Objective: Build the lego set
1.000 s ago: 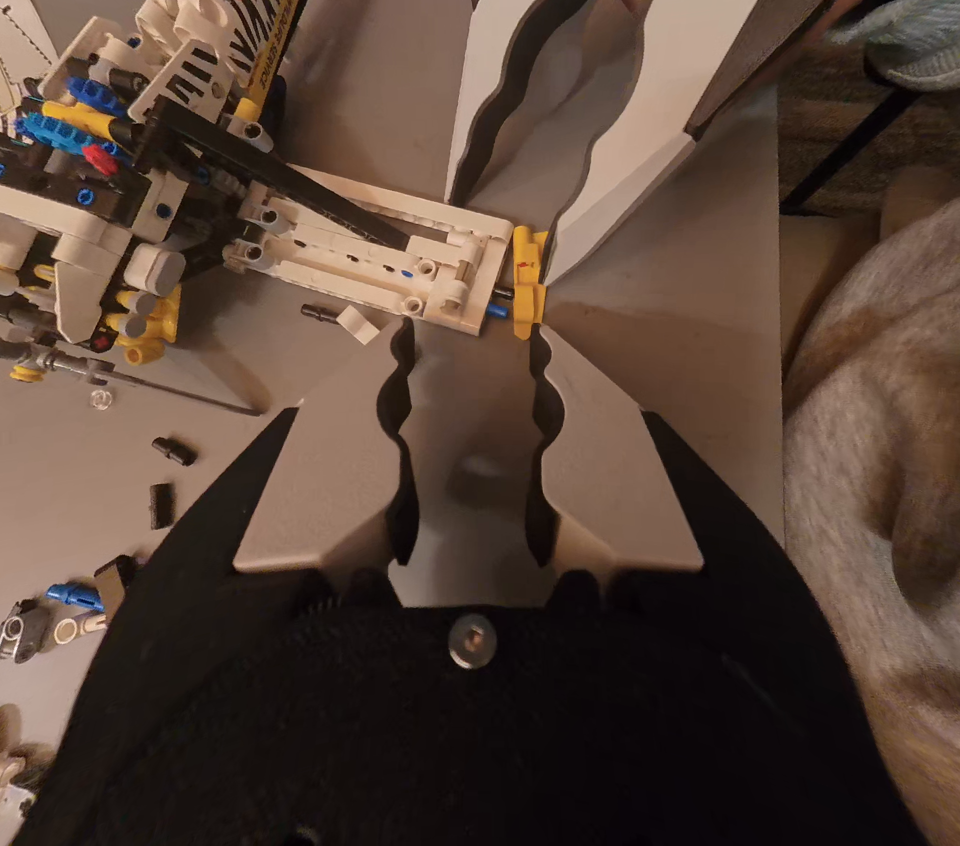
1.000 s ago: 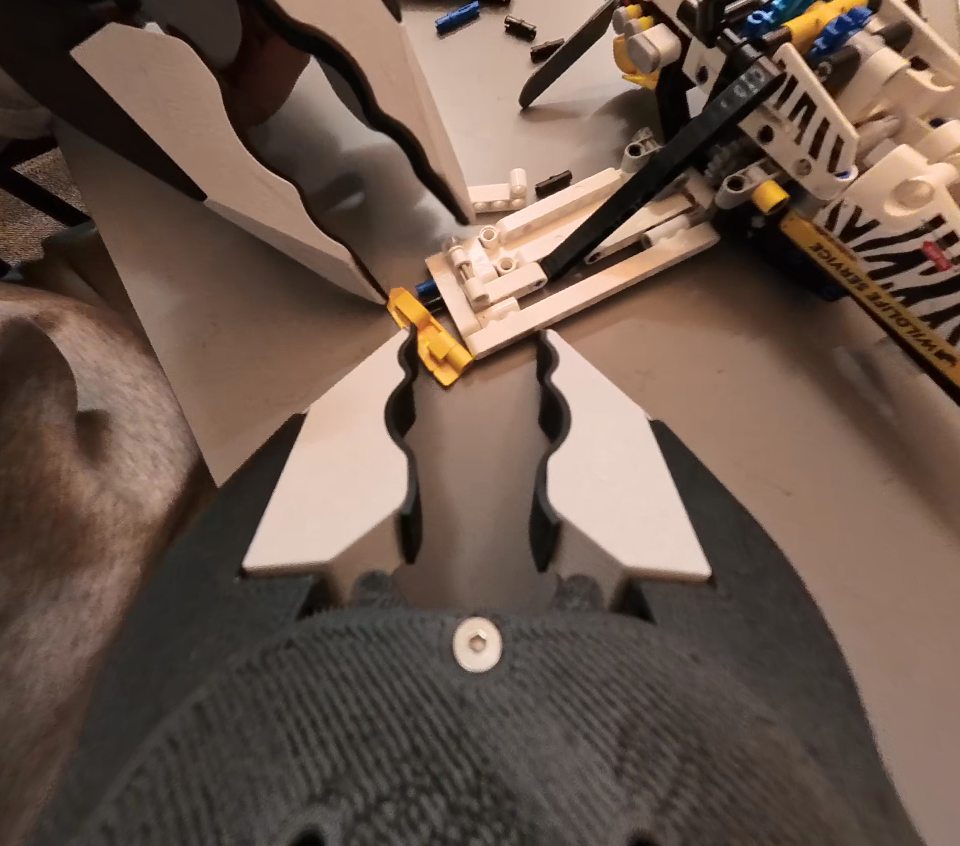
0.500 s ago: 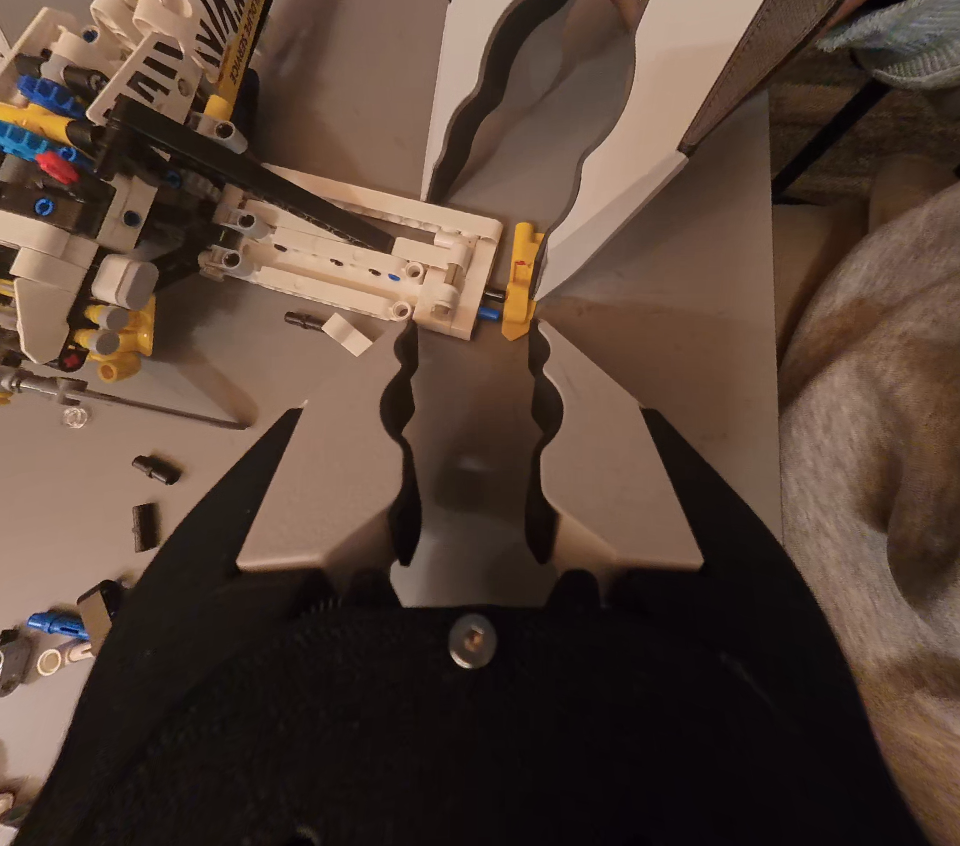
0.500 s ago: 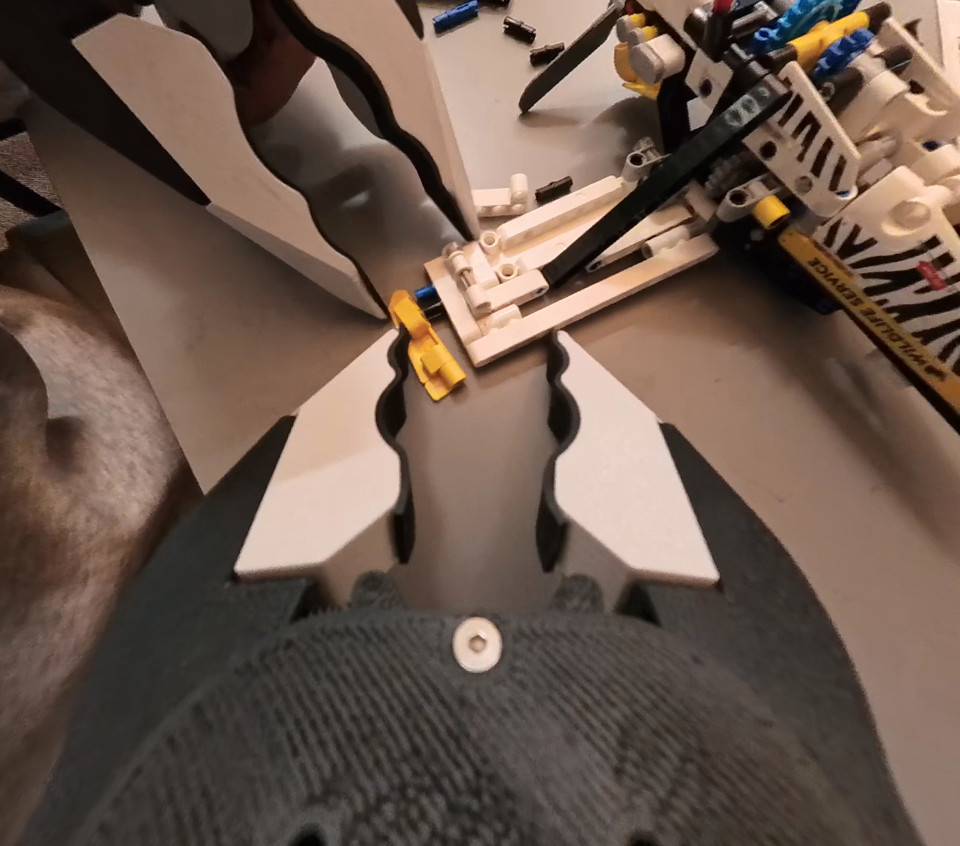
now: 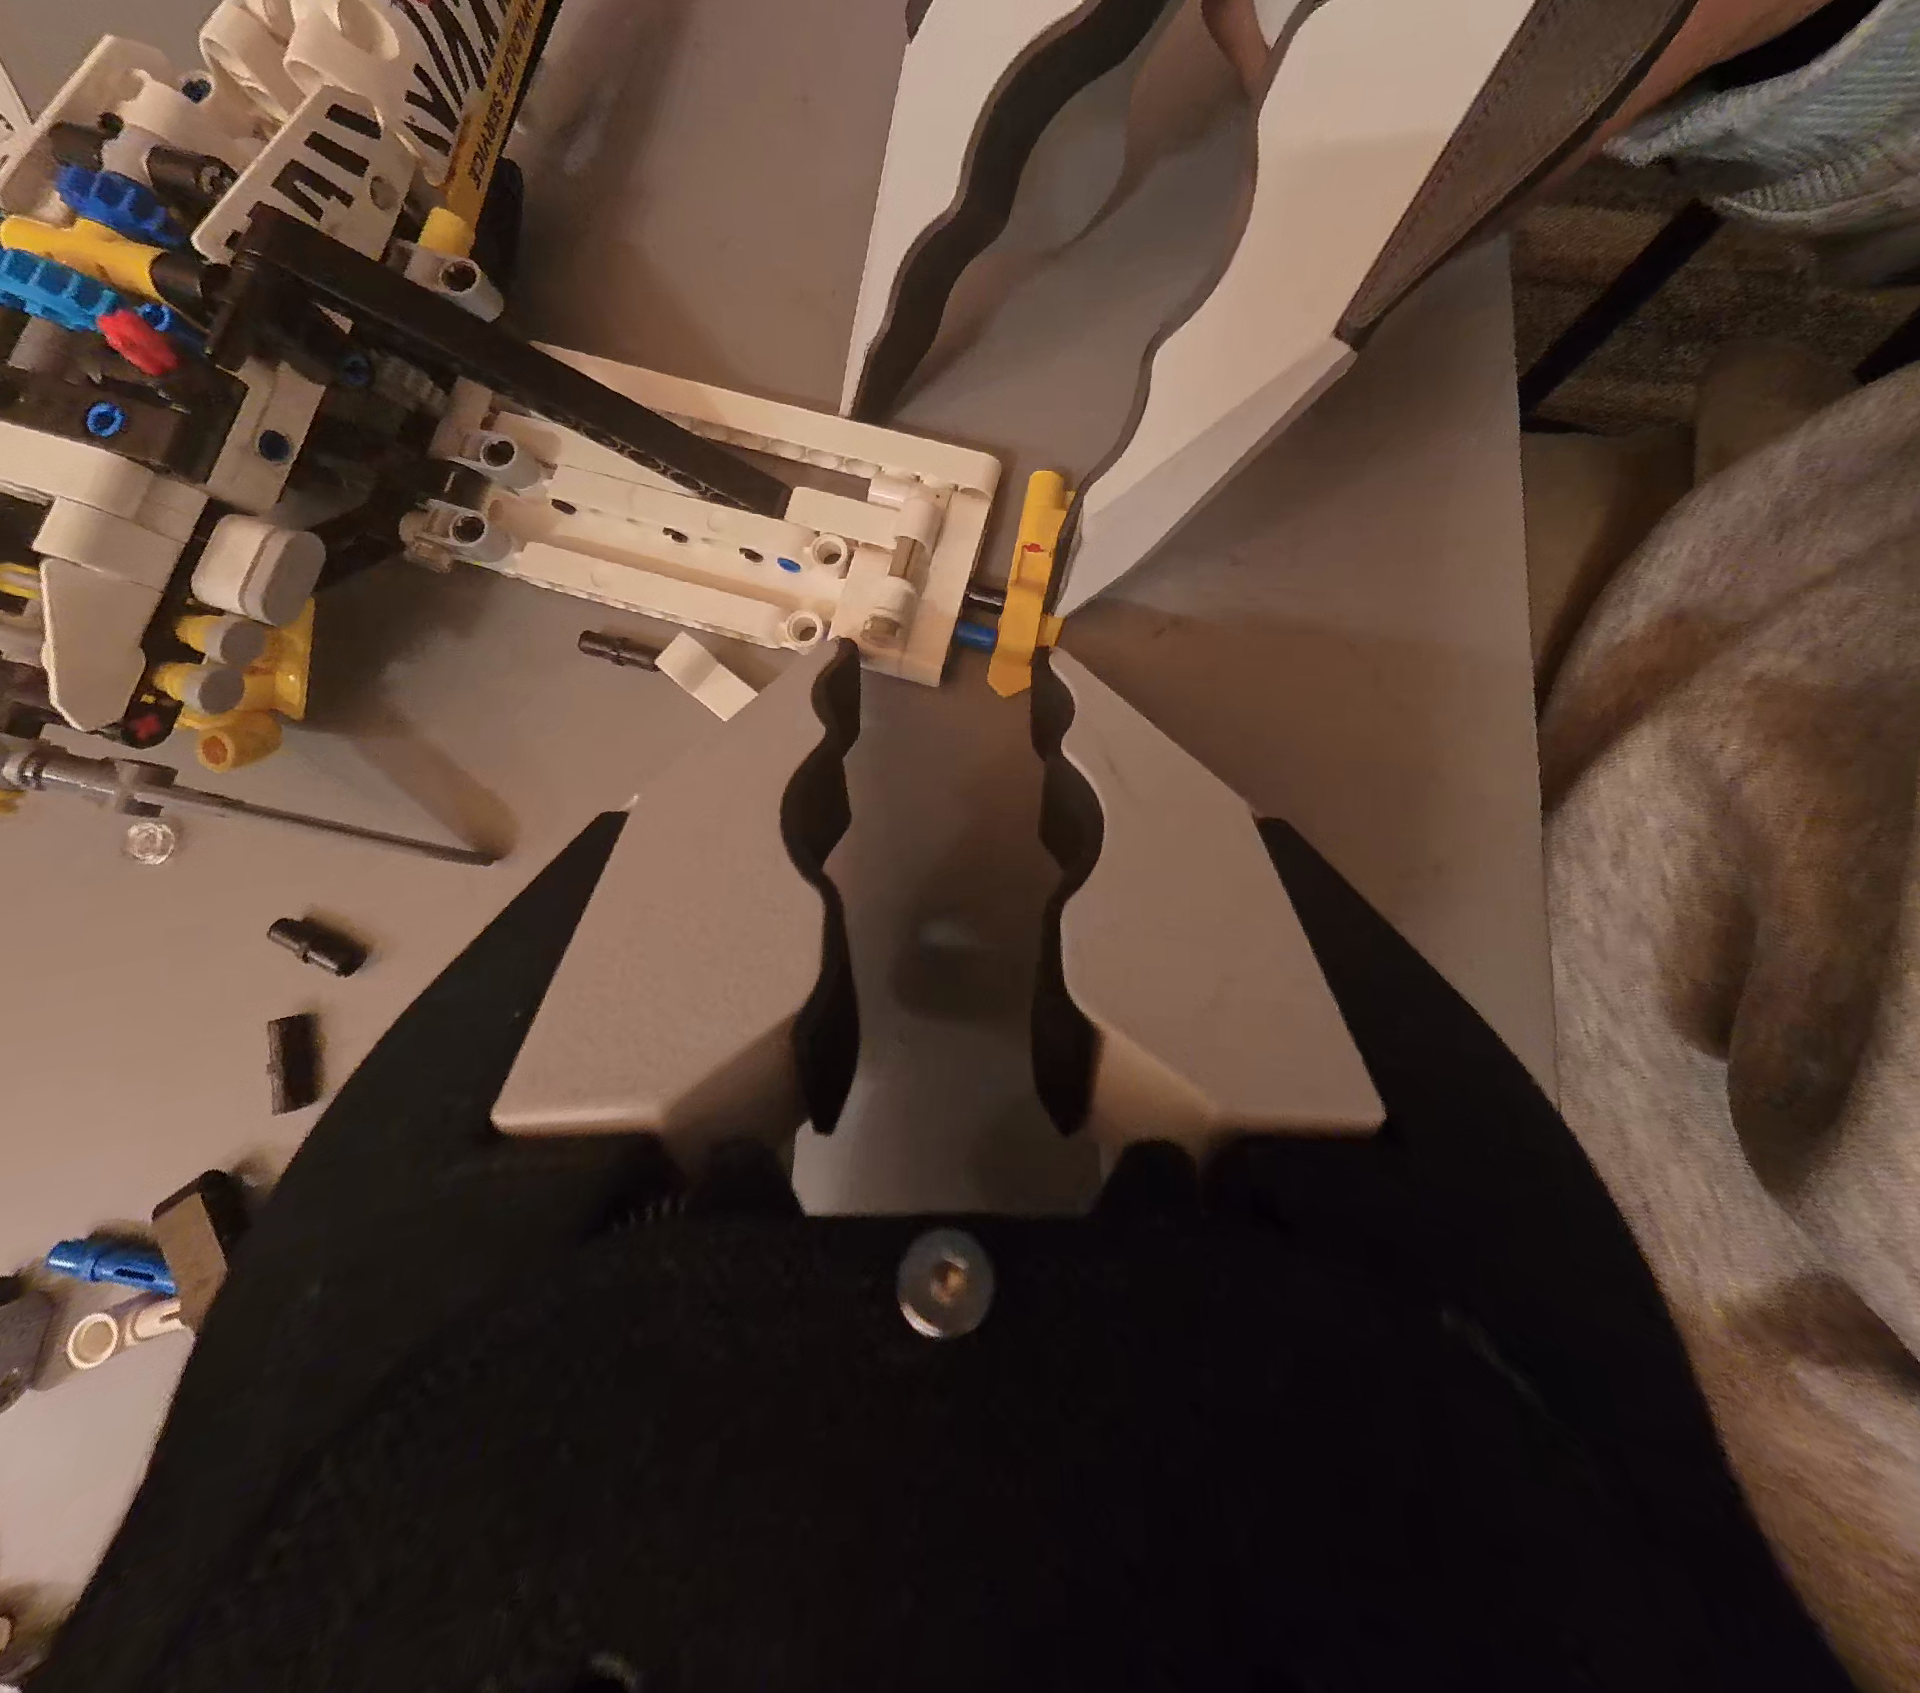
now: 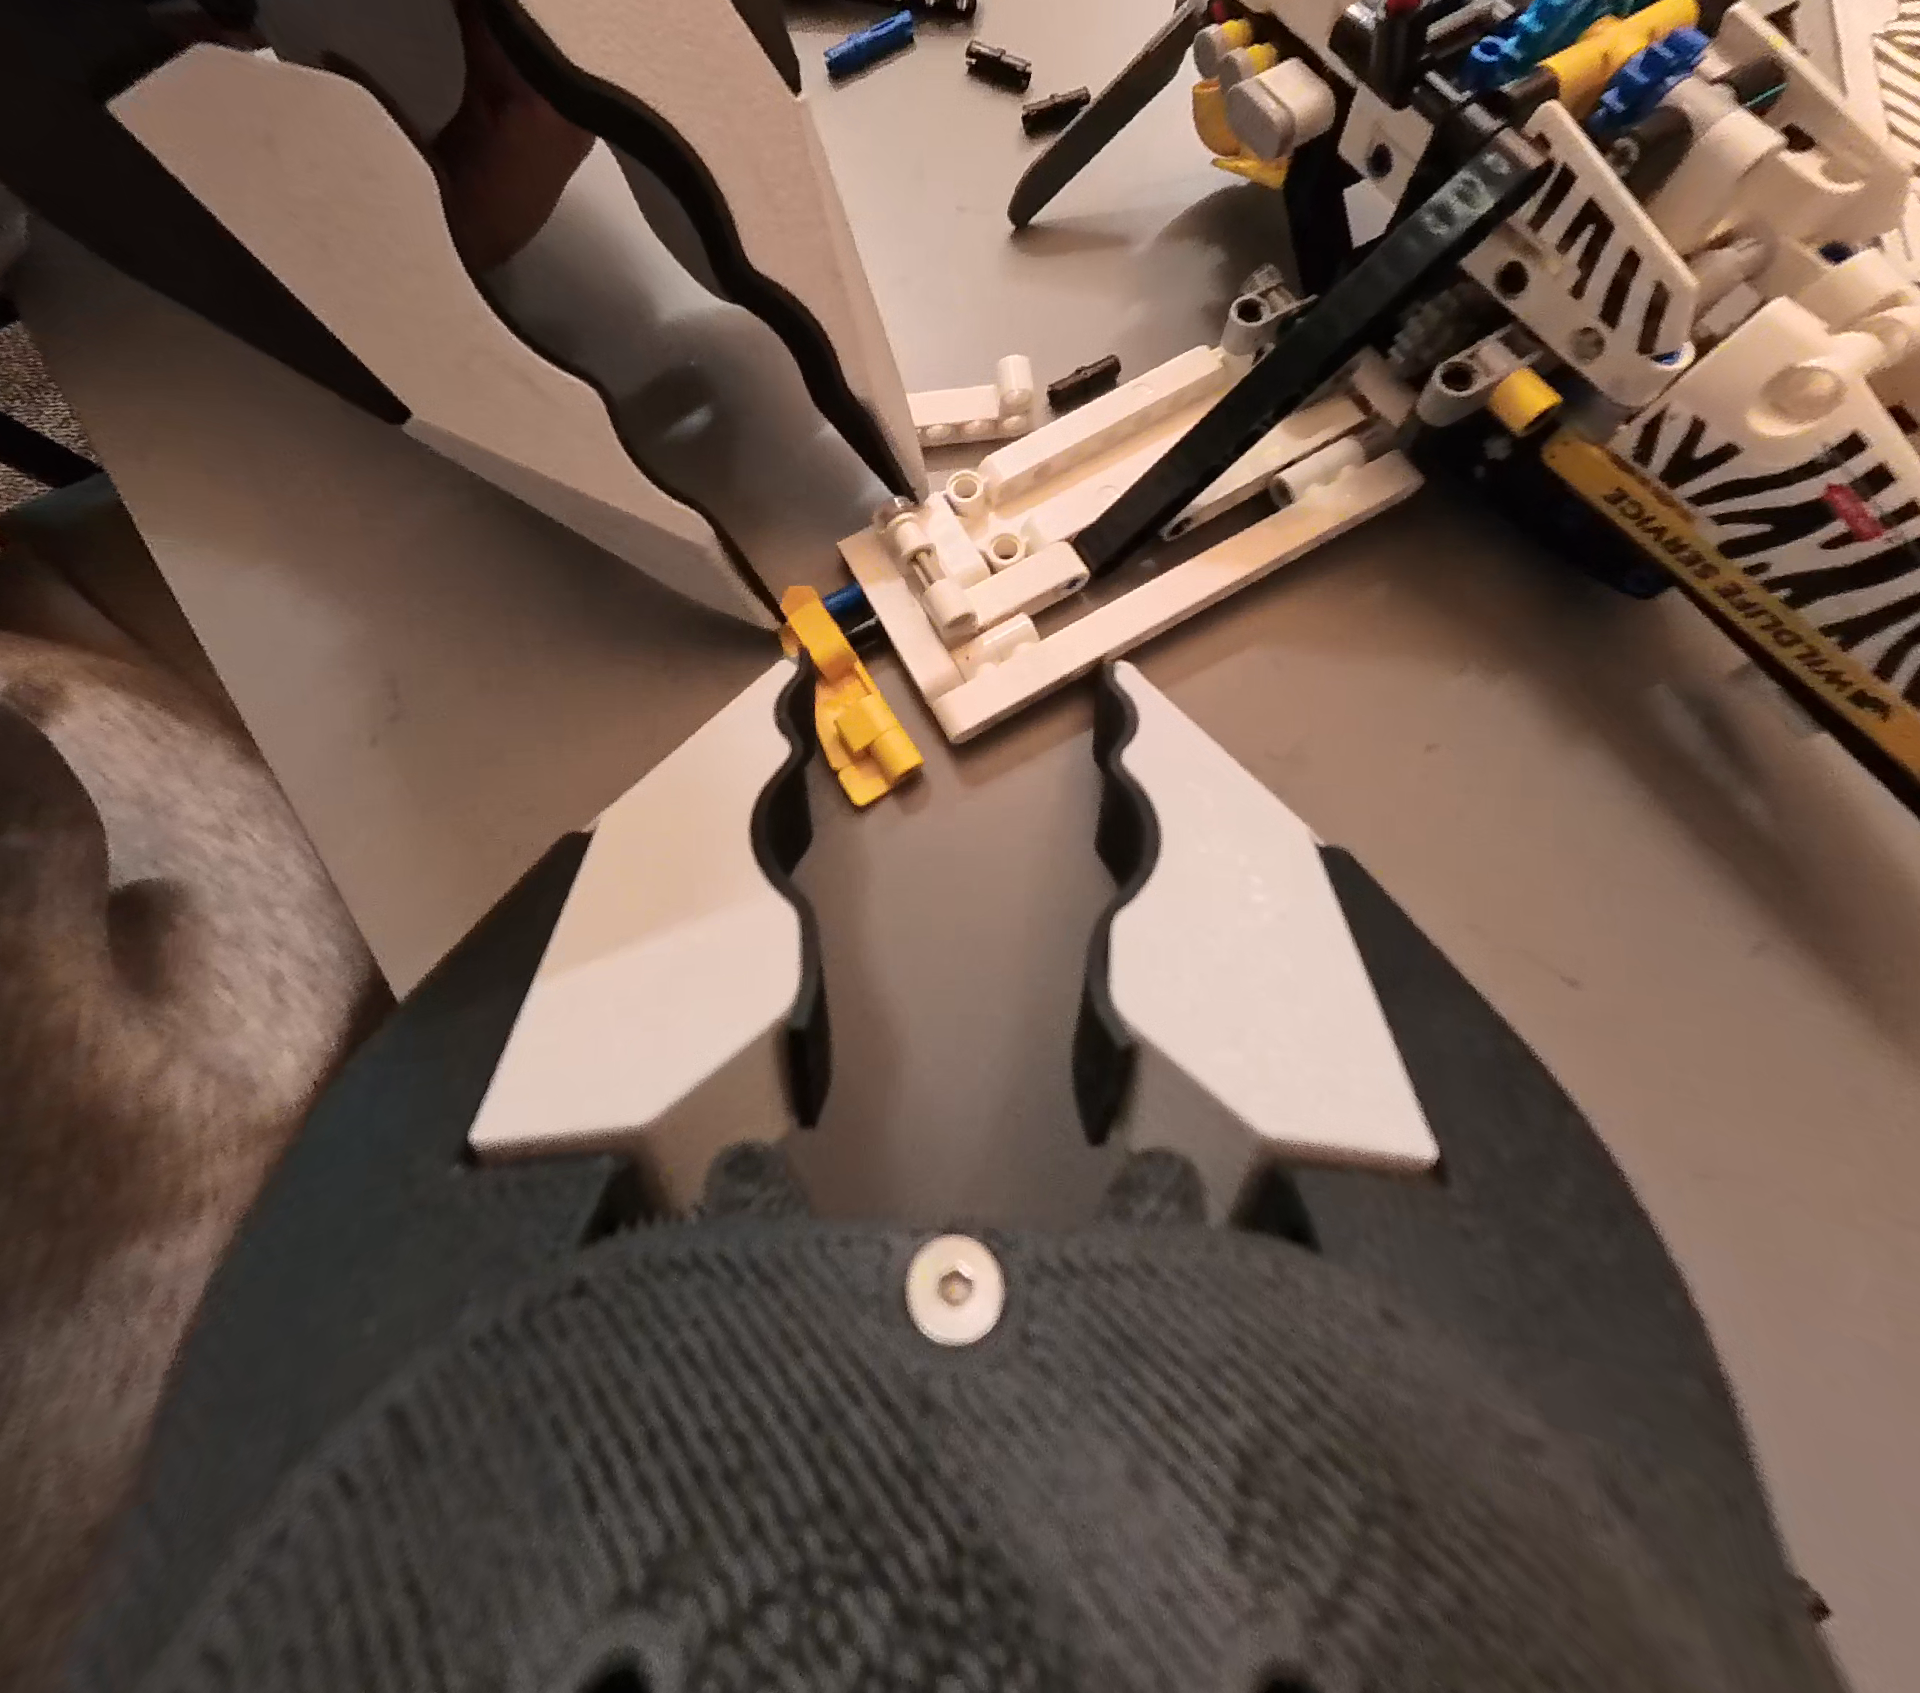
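Yellow plastic, a small flat Lego connector piece [image 5: 1029,583], sits just off the end of the white rectangular Lego frame [image 5: 961,563] that forms the tail of the half-built white, black and yellow zebra-striped Lego model [image 5: 312,355]. It hangs on a short blue pin [image 5: 977,633] and a black pin beside it, both only part-way in, so a gap shows between connector and frame. All this lies on the grey desk [image 5: 727,85], close to its edge nearest the person.

The connector's long axis runs across the frame's end, at right angles to the frame's length, so the push that seats it must, I judge, go along the frame toward the model.

Both grippers meet here from opposite sides. The left gripper [image 5: 940,667] has its jaws spread about as wide as the frame's end, one tip by the frame's corner, the other touching the connector's near end, gripping nothing. The right gripper [image 6: 945,687] is likewise spread and empty, one tip against the connector's outer face and the other beside the frame's long side. That outer tip seems better placed to press.
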Demonstrator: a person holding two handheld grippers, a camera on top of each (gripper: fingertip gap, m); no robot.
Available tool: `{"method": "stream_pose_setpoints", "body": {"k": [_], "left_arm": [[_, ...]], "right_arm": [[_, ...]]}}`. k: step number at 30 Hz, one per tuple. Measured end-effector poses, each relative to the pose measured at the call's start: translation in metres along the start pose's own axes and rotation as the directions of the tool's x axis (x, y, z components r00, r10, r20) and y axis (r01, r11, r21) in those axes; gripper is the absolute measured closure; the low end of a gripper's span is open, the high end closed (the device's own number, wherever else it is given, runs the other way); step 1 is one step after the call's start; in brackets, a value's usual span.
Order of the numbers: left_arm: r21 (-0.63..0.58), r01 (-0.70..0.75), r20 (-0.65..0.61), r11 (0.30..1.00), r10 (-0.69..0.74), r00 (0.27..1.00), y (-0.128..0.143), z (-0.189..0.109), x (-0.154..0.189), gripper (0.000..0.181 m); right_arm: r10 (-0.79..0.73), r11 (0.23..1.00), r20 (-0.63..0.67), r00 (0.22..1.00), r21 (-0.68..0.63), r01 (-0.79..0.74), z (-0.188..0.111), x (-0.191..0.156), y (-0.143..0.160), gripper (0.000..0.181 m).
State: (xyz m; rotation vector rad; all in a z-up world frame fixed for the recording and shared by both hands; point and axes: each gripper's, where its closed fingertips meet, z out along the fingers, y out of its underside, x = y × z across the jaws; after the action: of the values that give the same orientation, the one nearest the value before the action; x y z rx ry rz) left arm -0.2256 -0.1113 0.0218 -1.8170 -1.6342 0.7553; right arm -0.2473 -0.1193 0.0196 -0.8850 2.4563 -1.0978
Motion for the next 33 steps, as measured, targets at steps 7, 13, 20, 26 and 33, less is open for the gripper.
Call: {"method": "stream_pose_setpoints", "body": {"k": [7,13,20,26,33], "left_arm": [[0.019,0.019,0.006,1.000,-0.020,1.000,-0.001,-0.003,-0.004,0.152],[0.022,0.027,-0.008,0.999,-0.027,1.000,0.002,-0.006,-0.005,0.150],[-0.029,-0.001,-0.031,1.000,0.000,1.000,0.007,0.000,0.000,0.140],[-0.031,0.002,-0.040,1.000,-0.003,0.999,0.007,0.000,0.001,0.140],[-0.034,-0.002,-0.055,0.999,0.000,0.998,0.007,0.001,0.003,0.142]], "right_arm": [[-0.053,0.999,0.016,0.998,0.004,0.053,-0.003,0.001,0.002,0.121],[-0.169,0.985,0.066,0.983,0.041,0.166,-0.011,0.002,0.002,0.117],[-0.119,0.992,0.166,0.979,0.056,0.111,-0.021,0.002,0.007,0.118],[-0.174,0.984,0.195,0.965,0.012,0.175,-0.023,0.001,0.021,0.140],[-0.206,0.978,0.245,0.947,0.020,0.208,-0.021,-0.013,0.019,0.156]]}}
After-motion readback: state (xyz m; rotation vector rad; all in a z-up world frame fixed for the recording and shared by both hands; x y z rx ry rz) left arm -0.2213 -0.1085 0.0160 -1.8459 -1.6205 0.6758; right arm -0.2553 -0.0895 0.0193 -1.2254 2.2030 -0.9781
